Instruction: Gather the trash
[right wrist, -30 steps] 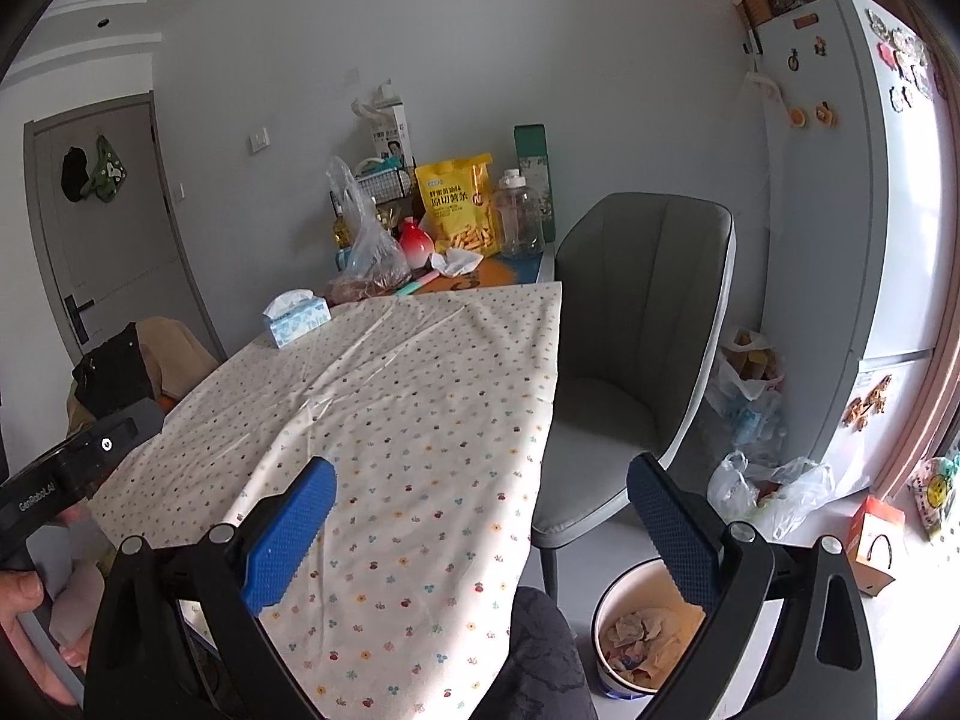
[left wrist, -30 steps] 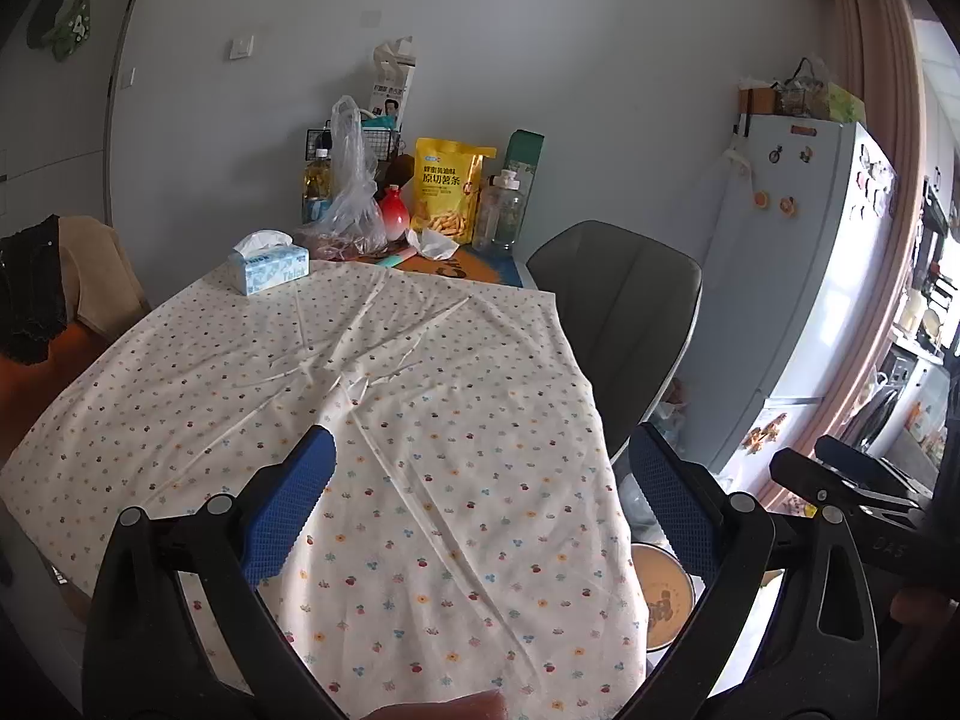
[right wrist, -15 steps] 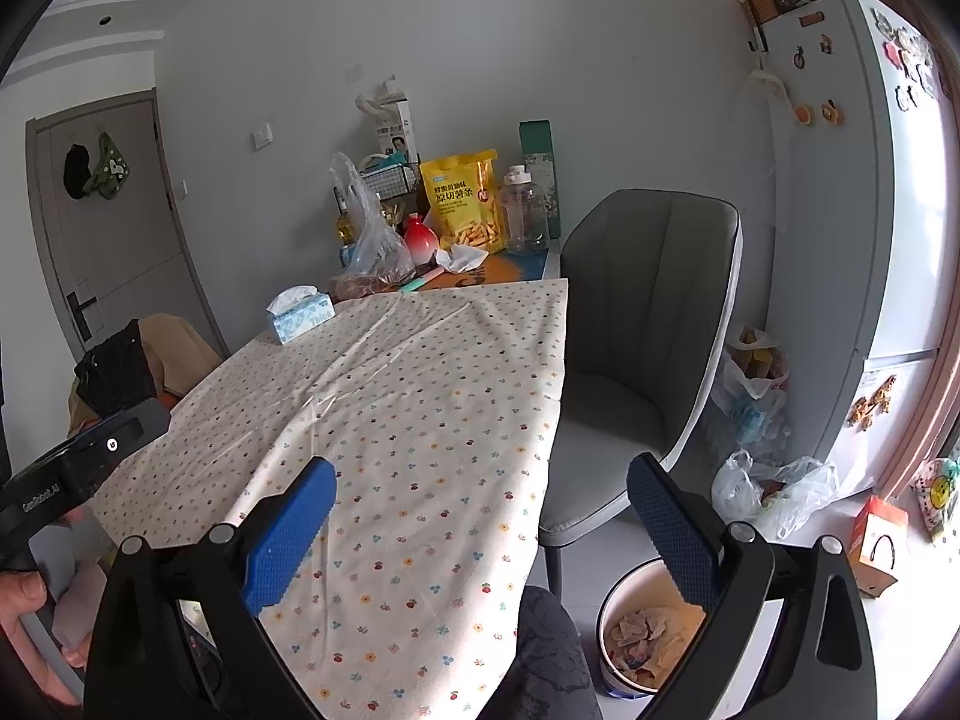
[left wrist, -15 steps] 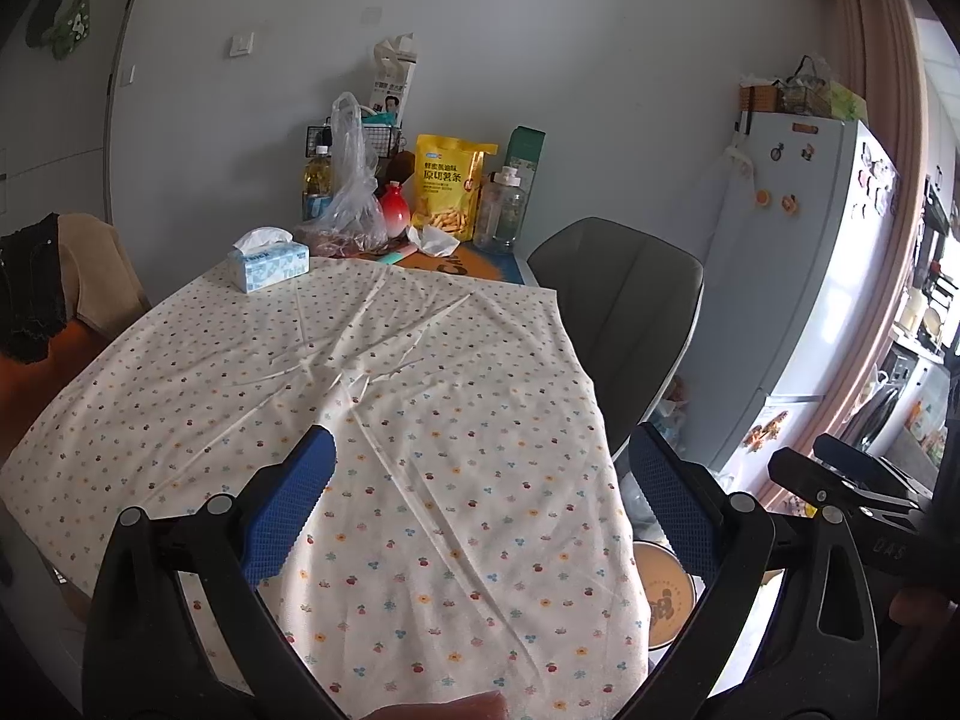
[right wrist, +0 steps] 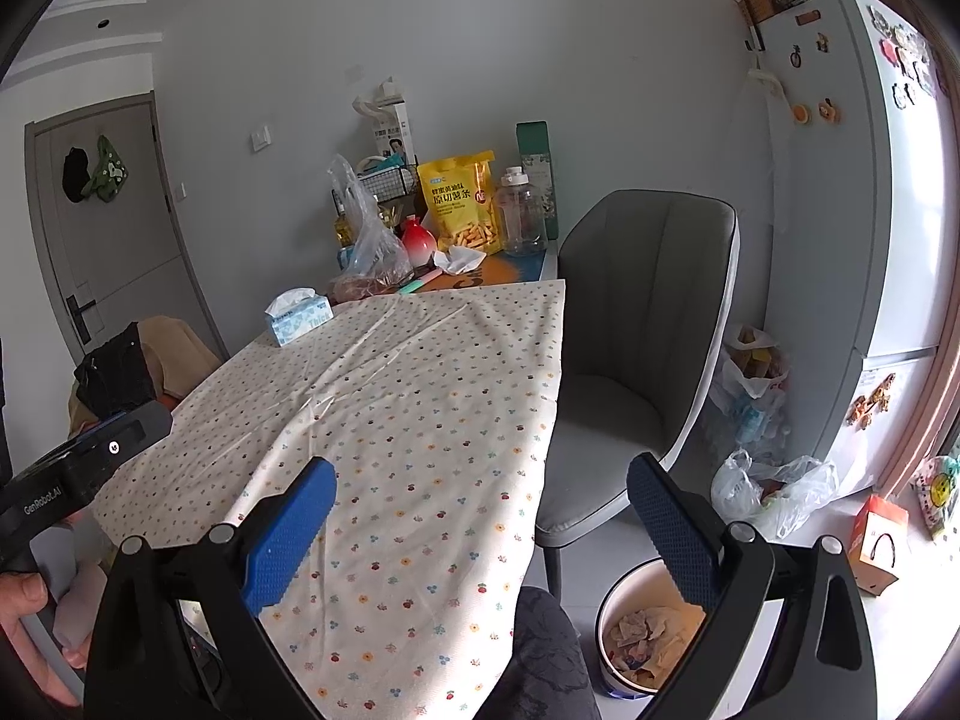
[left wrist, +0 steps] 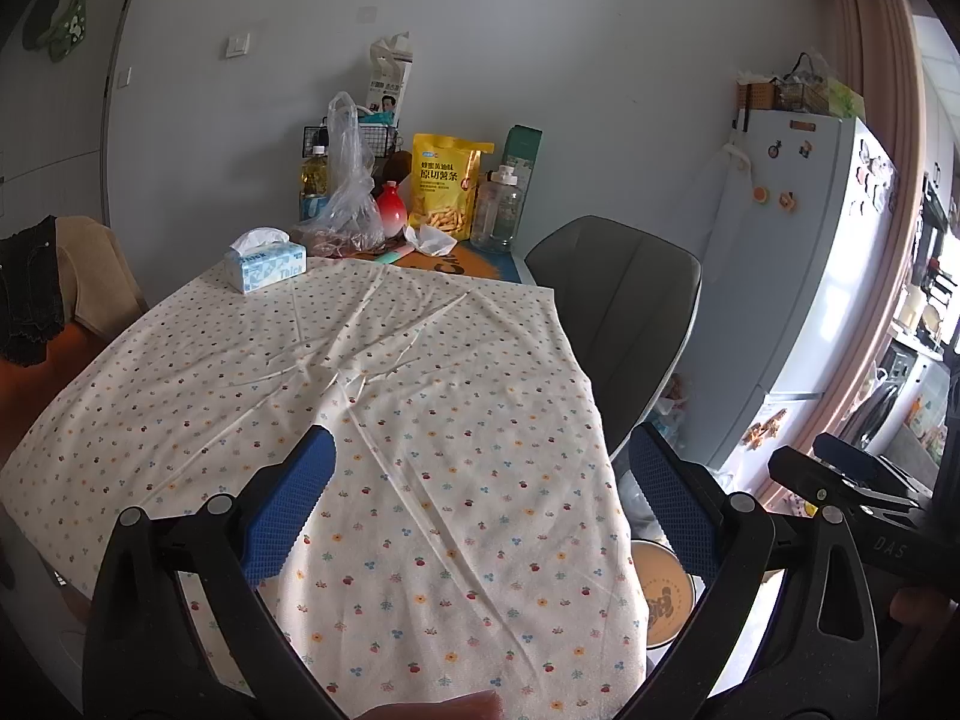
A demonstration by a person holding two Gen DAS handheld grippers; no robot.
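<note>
Currently both grippers are being held above the near end of a table that is draped in a floral cloth. Wide gaps are being kept between the blue pads of the left gripper and of the right gripper; nothing is being gripped by either. Trash is being shown in two places. A crumpled white paper is lying at the far end of the table, on the bare orange surface just in front of a yellow snack bag and beside a clear water bottle. Other crumpled papers are being contained in a white bin on the floor, beside the table's near right corner and in front of a grey chair. A blue tissue box is resting on the cloth at the far left, well apart from both grippers. A clear plastic bag is sitting next to a red vase. Loose plastic bags are being seen on the floor by a white fridge.
</note>
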